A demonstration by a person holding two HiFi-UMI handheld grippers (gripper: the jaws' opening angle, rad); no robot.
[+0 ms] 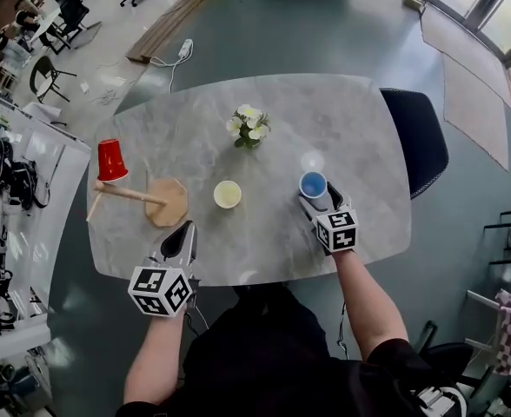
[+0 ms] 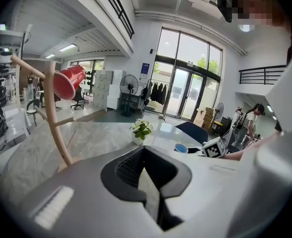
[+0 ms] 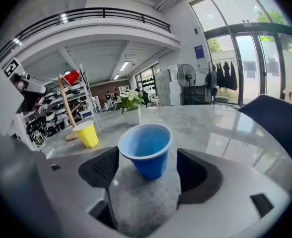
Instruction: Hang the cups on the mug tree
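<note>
The blue cup [image 3: 147, 150] is set upright between the spread jaws of the right gripper [image 3: 150, 172], untouched; the left gripper [image 2: 146, 158] is pressed together, empty.

A flowering plant [image 1: 248, 127] stands on the table [image 1: 351, 115]; perhaps a power strip [image 1: 186, 49] lies beyond.

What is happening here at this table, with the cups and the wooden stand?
A person at a marble table holds a hand-held gripper in each hand. A red cup already hangs on the wooden mug tree. The right hand-held gripper is open around a blue cup standing on the table, not pressing on it. The left hand-held gripper is shut and empty. A yellow cup stands beside the tree's base.
</note>
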